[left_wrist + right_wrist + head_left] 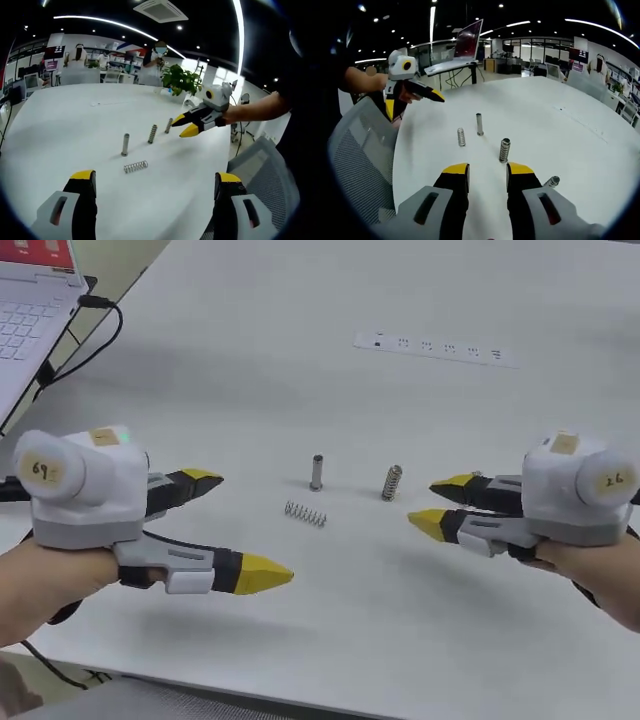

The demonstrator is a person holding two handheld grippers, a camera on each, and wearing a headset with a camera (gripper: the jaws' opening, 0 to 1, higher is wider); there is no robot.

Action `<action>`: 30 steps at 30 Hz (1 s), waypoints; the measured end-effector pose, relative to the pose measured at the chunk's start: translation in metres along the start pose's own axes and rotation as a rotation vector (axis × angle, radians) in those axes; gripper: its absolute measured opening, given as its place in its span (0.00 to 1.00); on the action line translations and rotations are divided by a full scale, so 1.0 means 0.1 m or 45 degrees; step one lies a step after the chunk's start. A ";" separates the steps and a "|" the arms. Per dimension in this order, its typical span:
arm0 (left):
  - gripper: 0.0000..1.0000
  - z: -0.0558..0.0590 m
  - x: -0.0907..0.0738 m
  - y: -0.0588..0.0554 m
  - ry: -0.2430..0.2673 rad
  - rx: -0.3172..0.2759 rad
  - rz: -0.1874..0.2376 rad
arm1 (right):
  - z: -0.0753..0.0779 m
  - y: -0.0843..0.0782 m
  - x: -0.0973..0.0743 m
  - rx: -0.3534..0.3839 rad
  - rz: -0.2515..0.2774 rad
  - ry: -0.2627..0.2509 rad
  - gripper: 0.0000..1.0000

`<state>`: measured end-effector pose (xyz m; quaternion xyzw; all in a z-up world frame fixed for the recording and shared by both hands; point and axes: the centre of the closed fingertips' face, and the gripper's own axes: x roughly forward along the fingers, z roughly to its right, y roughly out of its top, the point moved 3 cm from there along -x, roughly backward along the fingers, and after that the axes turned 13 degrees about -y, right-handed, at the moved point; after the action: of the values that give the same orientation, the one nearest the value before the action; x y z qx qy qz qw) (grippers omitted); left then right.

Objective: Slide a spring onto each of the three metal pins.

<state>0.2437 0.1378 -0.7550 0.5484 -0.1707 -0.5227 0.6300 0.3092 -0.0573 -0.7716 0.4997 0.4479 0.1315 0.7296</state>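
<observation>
Two hand-held tools over a white worktop [300, 640], pins and springs between them. Left tool [235, 527], at the near left in the head view, gaping wide, yellow-tipped jaws far apart, nothing between them. In the left gripper view, the left tool [155, 176] with the same broad gap. Right tool [437, 502], at the right, parted only narrowly, jaws close but not touching, gripping nothing. In the right gripper view, the right tool [487, 170] with a slim strip of worktop between its tips.

Bare pin [317, 472] upright near the middle of the worktop, no spring on it. Loose spring [305, 513] lying flat just in front of it, on the person's side, apart from both tools. To the right of the bare pin, a second pin [391, 482] upright and wearing a spring, near the right tool's tips yet clear of them. In the right gripper view, a third pin [552, 181], also sprung, just beside the outer side of one jaw; contact impossible to tell.

Power strip [435, 348] flat at the far side, well apart from the pins. Open laptop [30, 310] at the far left corner.
</observation>
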 end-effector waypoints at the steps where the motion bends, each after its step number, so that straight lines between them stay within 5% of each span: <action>1: 0.95 0.00 0.00 0.00 -0.002 -0.002 0.001 | -0.01 -0.02 -0.01 0.014 0.001 0.000 0.28; 12: 0.95 0.03 -0.01 -0.01 -0.015 -0.020 0.005 | 0.00 -0.26 -0.05 0.043 -0.051 -0.005 0.26; 21: 0.94 0.05 0.00 -0.03 -0.025 -0.022 -0.001 | -0.07 -0.18 0.05 0.030 -0.045 0.018 0.25; 30: 0.94 0.04 -0.02 -0.08 -0.017 -0.039 -0.008 | -0.33 -0.02 0.27 0.001 -0.021 0.092 0.25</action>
<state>0.2358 0.1384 -0.7600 0.5357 -0.1653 -0.5308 0.6356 0.2986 -0.0205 -0.7904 0.4913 0.4783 0.1431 0.7137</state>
